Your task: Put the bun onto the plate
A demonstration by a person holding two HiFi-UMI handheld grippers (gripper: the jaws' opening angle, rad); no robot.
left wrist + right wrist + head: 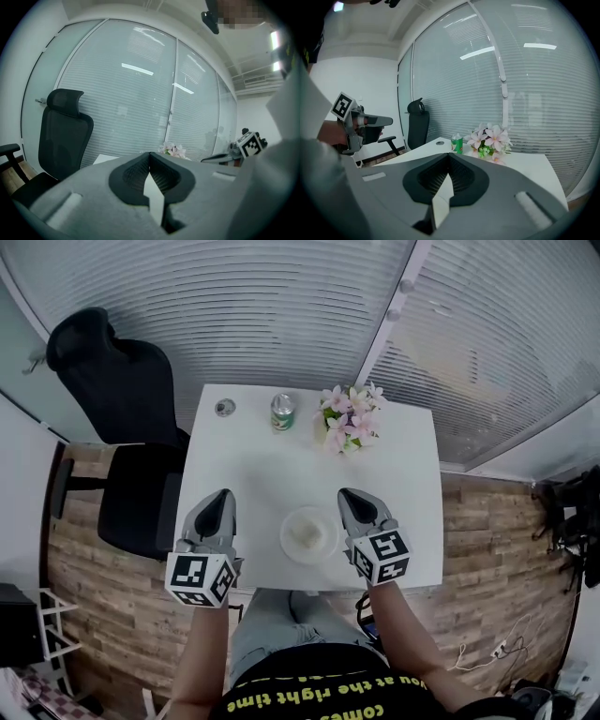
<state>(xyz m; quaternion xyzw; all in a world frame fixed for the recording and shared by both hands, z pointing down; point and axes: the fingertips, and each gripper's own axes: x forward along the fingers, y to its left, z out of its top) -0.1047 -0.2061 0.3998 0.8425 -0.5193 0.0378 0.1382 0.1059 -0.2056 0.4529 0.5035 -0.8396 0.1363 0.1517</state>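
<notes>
Risk: plate [324, 545] holding bun [306, 533] lies at the table's [403, 456] near edge; closed, empty left claw [223, 495] or right claw [347, 495] could knock it.

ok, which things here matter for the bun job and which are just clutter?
Job: bun, already on the plate; left gripper and right gripper, both shut and empty.
Clutter: green can, flowers, small round object near the can, office chair.

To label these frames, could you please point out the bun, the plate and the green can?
bun [307, 533], head view, its pale top.
plate [330, 546], head view, bare right rim.
green can [282, 413], head view, its top.
</notes>
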